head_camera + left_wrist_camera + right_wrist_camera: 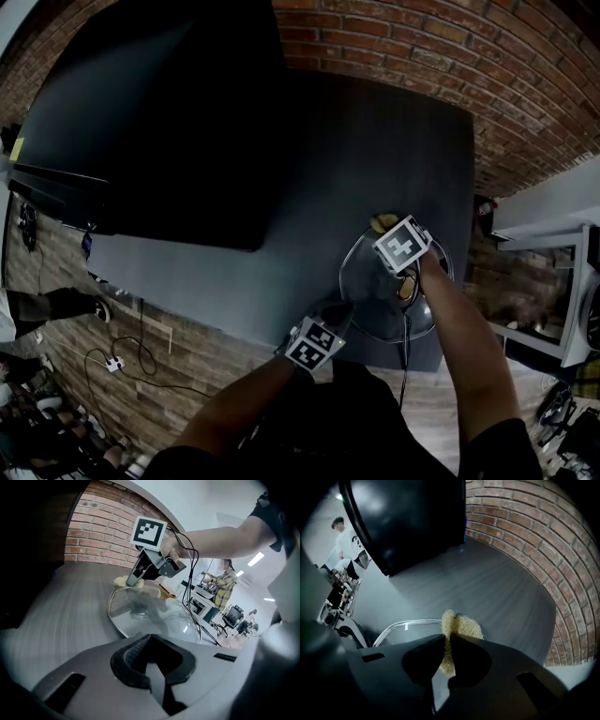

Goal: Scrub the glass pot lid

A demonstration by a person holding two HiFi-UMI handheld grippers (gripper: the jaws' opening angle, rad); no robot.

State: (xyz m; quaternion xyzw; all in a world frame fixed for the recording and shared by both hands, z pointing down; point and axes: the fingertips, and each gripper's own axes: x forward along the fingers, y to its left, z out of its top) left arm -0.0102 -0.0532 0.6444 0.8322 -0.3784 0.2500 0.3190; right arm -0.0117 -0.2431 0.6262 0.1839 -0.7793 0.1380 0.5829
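The right gripper [445, 639], clenched on the yellow scrub pad [461, 626], should press it flat across the glass pot lid [154, 616] beneath its jaws. The left gripper [150, 641] appears pinched on the rim nearest it, bracing.

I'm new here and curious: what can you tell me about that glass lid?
The glass lid is round and clear with a metal rim, lying on the dark grey table near its front edge. The left gripper pinches its near rim; the right gripper holds a yellow scrub pad at its far rim.
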